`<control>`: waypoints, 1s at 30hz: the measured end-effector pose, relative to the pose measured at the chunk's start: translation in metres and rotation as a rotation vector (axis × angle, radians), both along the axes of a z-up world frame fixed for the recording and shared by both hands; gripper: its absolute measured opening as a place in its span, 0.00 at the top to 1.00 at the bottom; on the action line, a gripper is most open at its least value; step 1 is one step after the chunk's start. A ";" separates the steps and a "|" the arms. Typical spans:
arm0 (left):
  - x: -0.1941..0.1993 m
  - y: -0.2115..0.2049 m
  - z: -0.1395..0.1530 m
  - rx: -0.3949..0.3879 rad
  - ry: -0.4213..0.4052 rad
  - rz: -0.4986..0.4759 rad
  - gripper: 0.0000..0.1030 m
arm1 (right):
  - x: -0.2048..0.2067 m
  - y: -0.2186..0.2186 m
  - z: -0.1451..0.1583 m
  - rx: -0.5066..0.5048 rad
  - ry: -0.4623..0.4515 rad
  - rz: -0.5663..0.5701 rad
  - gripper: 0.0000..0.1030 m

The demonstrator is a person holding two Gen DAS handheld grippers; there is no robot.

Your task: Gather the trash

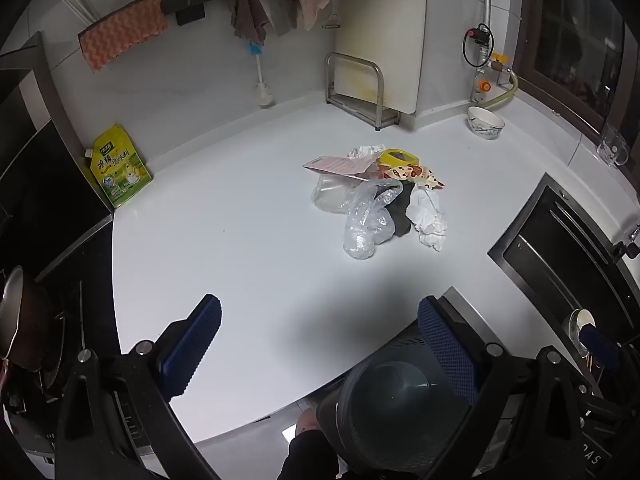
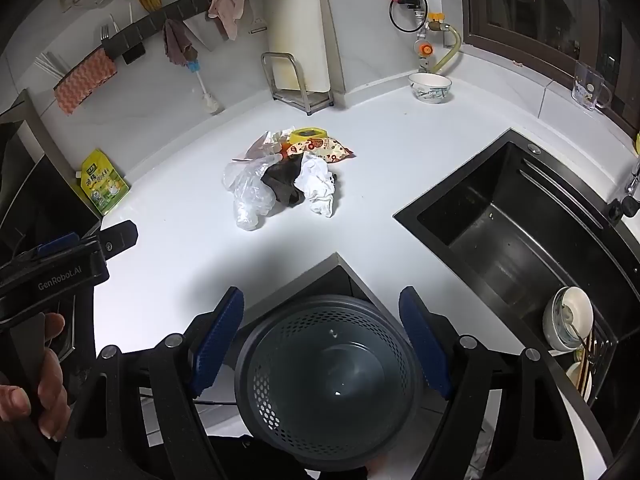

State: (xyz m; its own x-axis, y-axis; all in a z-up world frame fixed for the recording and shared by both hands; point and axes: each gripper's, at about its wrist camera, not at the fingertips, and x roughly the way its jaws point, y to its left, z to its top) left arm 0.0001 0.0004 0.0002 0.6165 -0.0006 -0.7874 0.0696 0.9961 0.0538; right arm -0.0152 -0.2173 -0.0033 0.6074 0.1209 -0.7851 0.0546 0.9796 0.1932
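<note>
- pouch (image 1: 118,168) at far left by the wall; not trash by the look of it, well apart from the pile
- left gripper (image 1: 316,344) over the counter's (image 1: 240,240) near edge; fingers wide, holding nothing
- trash pile (image 2: 280,178) mid-counter: clear bags, dark rag, white tissue, snack wrapper, yellow lid; all touching, untouched by either gripper
- bin (image 2: 328,384) below the counter edge, empty, mouth up; right gripper (image 2: 322,340) above its rim; fingers wide, holding nothing
- sink (image 2: 520,232) at right, bowls beside it
- step: likely the start, nothing collected; next: reach forward to the pile, pinch one soft piece, carry it back over the bin
</note>
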 end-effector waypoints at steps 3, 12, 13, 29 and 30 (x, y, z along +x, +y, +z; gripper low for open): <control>0.000 -0.001 -0.001 0.013 -0.003 0.001 0.06 | -0.001 0.000 0.000 0.002 0.000 0.000 0.26; 0.001 0.000 -0.001 0.007 -0.012 0.000 0.06 | -0.004 -0.002 -0.002 0.000 -0.004 -0.008 0.26; 0.001 0.000 -0.001 0.007 -0.011 0.000 0.06 | -0.004 -0.001 -0.001 0.000 -0.004 -0.009 0.26; -0.006 0.003 0.003 0.005 -0.019 0.002 0.06 | -0.008 0.000 0.003 0.004 -0.018 -0.007 0.26; -0.006 0.004 0.003 0.004 -0.020 0.003 0.06 | -0.009 0.000 0.002 0.003 -0.020 -0.007 0.26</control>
State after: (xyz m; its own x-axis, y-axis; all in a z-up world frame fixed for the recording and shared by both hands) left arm -0.0058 0.0045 0.0036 0.6319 0.0049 -0.7751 0.0651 0.9961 0.0594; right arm -0.0241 -0.2172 -0.0009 0.6243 0.1189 -0.7721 0.0580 0.9786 0.1975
